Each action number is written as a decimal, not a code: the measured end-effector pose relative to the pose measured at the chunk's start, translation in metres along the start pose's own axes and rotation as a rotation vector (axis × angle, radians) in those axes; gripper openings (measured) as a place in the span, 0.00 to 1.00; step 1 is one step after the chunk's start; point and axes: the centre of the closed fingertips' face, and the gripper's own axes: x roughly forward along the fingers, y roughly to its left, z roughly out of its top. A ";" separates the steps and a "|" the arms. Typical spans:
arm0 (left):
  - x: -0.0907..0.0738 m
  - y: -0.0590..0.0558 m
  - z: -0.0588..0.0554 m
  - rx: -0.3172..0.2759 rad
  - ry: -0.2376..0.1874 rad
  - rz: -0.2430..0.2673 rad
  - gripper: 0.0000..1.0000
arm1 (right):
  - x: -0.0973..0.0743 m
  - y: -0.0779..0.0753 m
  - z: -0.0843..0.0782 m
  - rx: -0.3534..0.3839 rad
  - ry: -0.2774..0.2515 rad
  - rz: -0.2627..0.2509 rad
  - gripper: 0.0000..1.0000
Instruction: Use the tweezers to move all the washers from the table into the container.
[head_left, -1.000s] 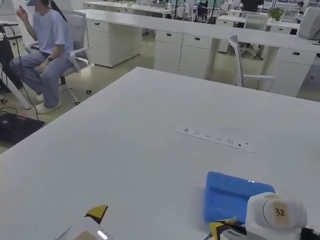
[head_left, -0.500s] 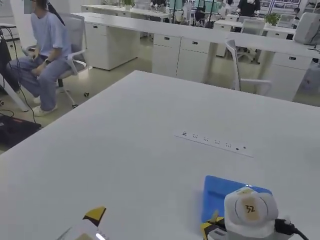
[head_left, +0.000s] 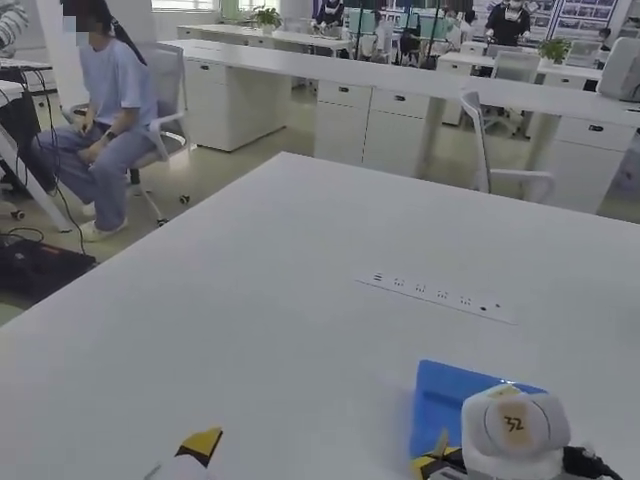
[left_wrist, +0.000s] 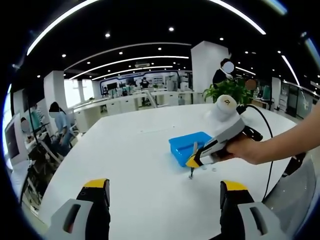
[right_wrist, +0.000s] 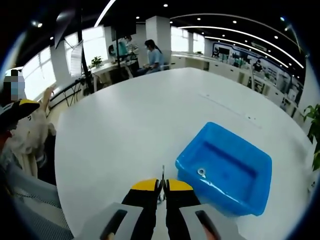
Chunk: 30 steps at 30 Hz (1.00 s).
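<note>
A blue container (right_wrist: 225, 170) stands on the white table (right_wrist: 125, 125), with one washer (right_wrist: 201, 172) lying inside it. My right gripper (right_wrist: 161, 186) is shut on thin metal tweezers (right_wrist: 162, 174), whose tips point down at the table just left of the container's near corner. In the left gripper view a hand holds that right gripper (left_wrist: 197, 159) in front of the container (left_wrist: 192, 145), and small washers (left_wrist: 210, 169) lie on the table beside the tweezers' tip. My left gripper (left_wrist: 164, 187) stands open and holds nothing. In the head view, the right gripper (head_left: 437, 460) overlaps the container (head_left: 450, 395).
A flush power strip (head_left: 435, 295) is set into the table beyond the container. A person (head_left: 105, 110) sits on a chair off the table's far left. A potted plant (left_wrist: 230, 90) stands behind the right gripper. White desks and chairs fill the room behind.
The right gripper has shifted left, in front of the container's near edge. The head camera has tilted a little, so the whole scene sits lower in view.
</note>
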 end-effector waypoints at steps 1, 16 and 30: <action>0.000 0.000 0.000 -0.002 -0.002 0.002 0.94 | -0.002 0.000 0.000 0.001 -0.002 0.003 0.01; 0.001 0.004 0.002 0.000 -0.003 0.004 0.94 | -0.027 -0.011 0.022 -0.006 -0.063 -0.014 0.01; 0.003 0.005 0.000 -0.001 0.013 0.008 0.94 | -0.033 -0.052 0.068 0.028 -0.179 -0.106 0.02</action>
